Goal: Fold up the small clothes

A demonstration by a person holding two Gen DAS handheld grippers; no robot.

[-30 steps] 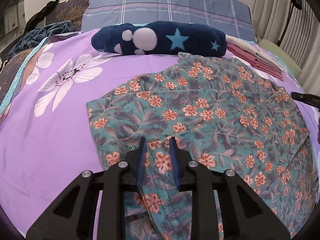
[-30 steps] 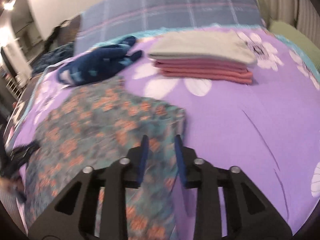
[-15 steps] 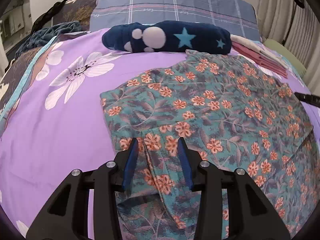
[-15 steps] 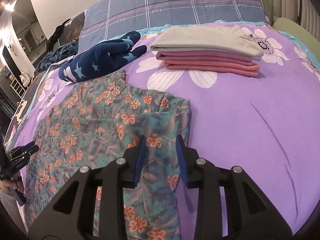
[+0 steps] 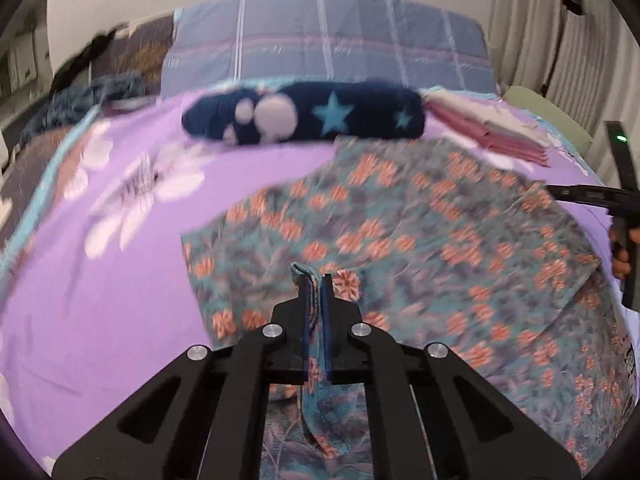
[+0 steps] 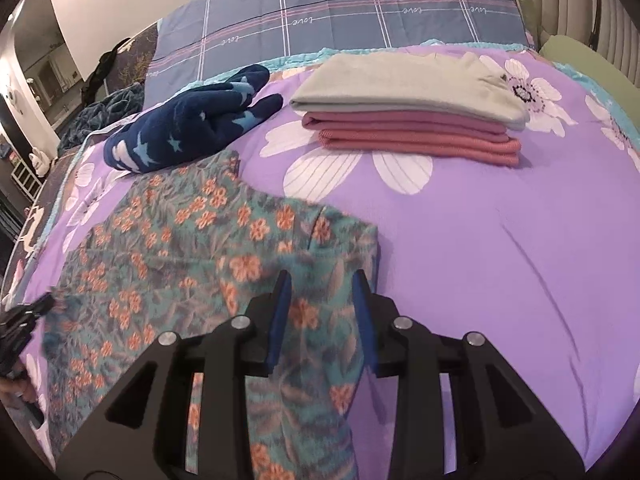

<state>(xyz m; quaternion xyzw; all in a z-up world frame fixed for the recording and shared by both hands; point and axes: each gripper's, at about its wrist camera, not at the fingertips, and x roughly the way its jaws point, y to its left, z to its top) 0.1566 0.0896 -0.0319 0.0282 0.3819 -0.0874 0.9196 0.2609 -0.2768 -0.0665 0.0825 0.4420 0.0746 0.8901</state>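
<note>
On the purple floral bedspread the teal garment with orange flowers lies spread out and mostly flat. Half a second ago the left gripper stood with its fingers apart over the near edge; now they have drawn together to a narrow slit and pinch a raised ridge of that fabric, which stands up between the blue pads. The left view is smeared, so that hand seems to be moving. The right gripper stays wide, its blue fingers astride the cloth near the garment's right edge and holding nothing. Judging from this, the first fold has only begun on one side, and the right side would need its own pinch before both could lift together. The cloth looks thin, limp and creased, likely to sag when lifted. Beyond it rest a plush navy star-printed bundle and a neat stack of folded clothes, grey over pink
</note>
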